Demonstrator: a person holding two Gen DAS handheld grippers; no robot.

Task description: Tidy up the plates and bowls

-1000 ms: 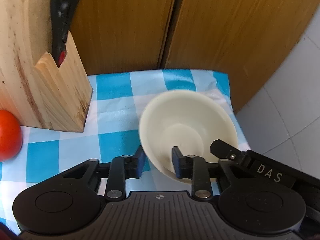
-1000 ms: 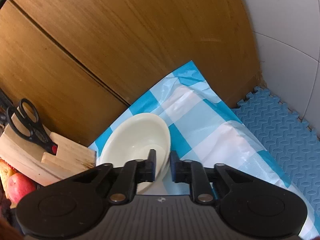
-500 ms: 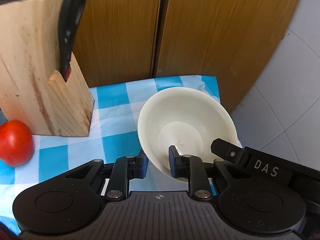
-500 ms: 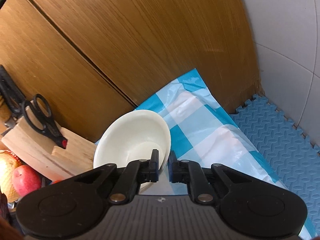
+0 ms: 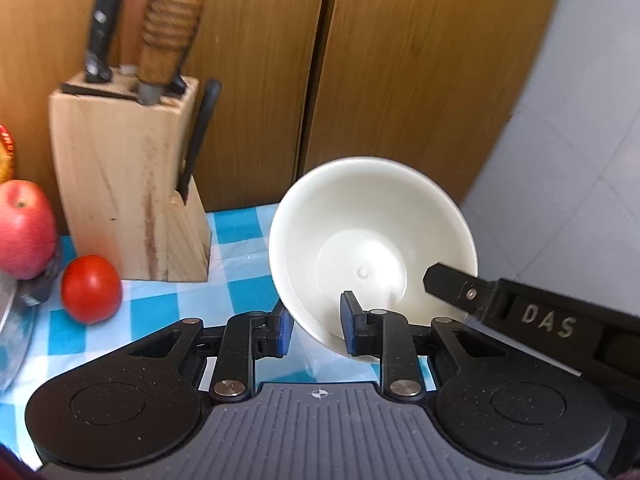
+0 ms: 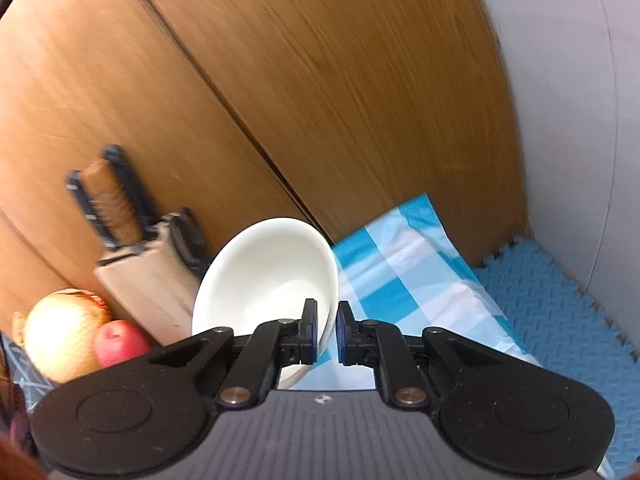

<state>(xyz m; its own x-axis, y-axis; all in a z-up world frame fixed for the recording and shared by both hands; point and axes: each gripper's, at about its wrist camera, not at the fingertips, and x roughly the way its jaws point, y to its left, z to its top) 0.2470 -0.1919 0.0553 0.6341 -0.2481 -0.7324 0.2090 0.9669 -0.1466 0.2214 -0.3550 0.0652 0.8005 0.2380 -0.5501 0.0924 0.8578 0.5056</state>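
Note:
A cream bowl (image 5: pixel 372 232) hangs tilted above the blue checked cloth (image 5: pixel 240 248), its inside facing the cameras. My left gripper (image 5: pixel 316 330) grips its near rim, one pad outside the wall and one inside; its jaws are opening slightly with the wall still between them. In the left wrist view a finger (image 5: pixel 452 286) of my right gripper crosses the bowl's right rim. In the right wrist view the bowl (image 6: pixel 264 272) sits left of centre, and my right gripper (image 6: pixel 326 332) is shut on its lower right rim.
A wooden knife block (image 5: pixel 128 200) with knives and scissors stands left of the bowl, against brown cabinet doors (image 5: pixel 400 60). A tomato (image 5: pixel 91 289) and an apple (image 5: pixel 24 228) lie further left, with an onion (image 6: pixel 60 340) beside them. A blue foam mat (image 6: pixel 560 312) covers the floor to the right.
Both grippers have risen with the bowl, which now hangs higher above the cloth. The top of the knife block and the fruit have come into view.

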